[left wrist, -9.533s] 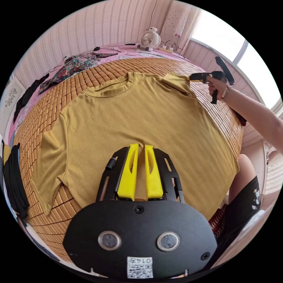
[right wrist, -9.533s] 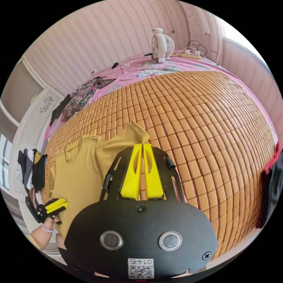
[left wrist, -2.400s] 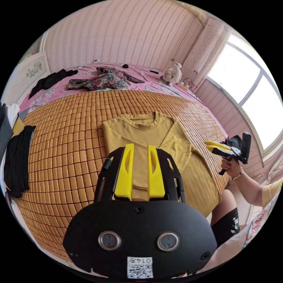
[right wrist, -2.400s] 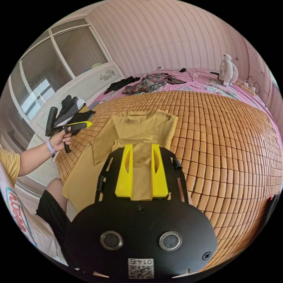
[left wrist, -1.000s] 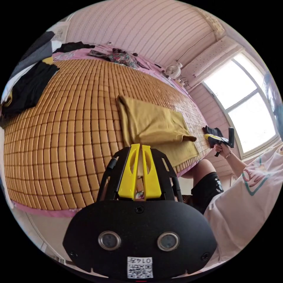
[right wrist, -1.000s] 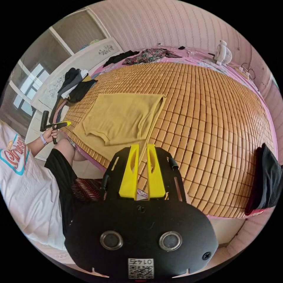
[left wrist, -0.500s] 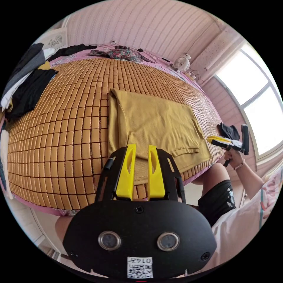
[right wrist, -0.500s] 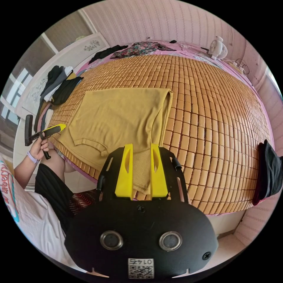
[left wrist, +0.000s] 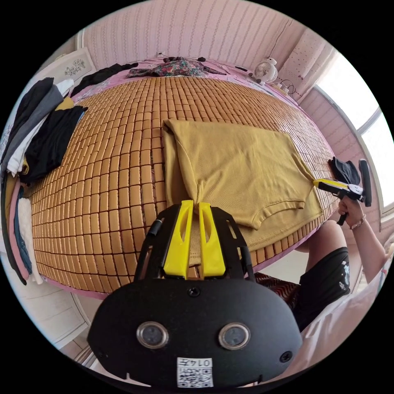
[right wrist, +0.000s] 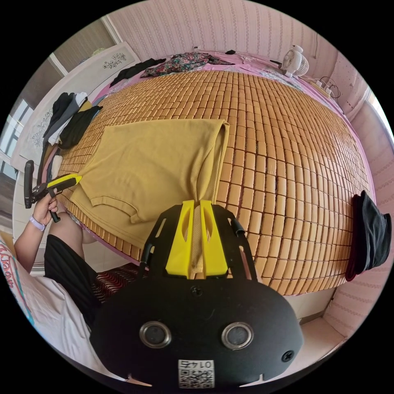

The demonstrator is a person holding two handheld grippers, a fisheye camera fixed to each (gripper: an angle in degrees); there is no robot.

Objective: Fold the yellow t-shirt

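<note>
Each claw is clamped on a near corner of the yellow t-shirt [left wrist: 238, 168]: left claw [left wrist: 193, 205], right claw [right wrist: 196, 203]; the shirt extends toward 12 o'clock.

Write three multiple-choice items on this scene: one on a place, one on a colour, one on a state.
1. Where does the small white fan stand?
A. at the far end of the bed
B. on the floor
C. on the shirt

2. What colour is the sheet beyond the bamboo mat?
A. green
B. pink
C. white

3. How is the left gripper?
A. wide open
B. lying on the mat
C. shut on the yellow t-shirt

Answers: 1 A, it stands by the far wall; 2 B, pink shows past the mat; 3 C, fabric bunches between its jaws.
</note>
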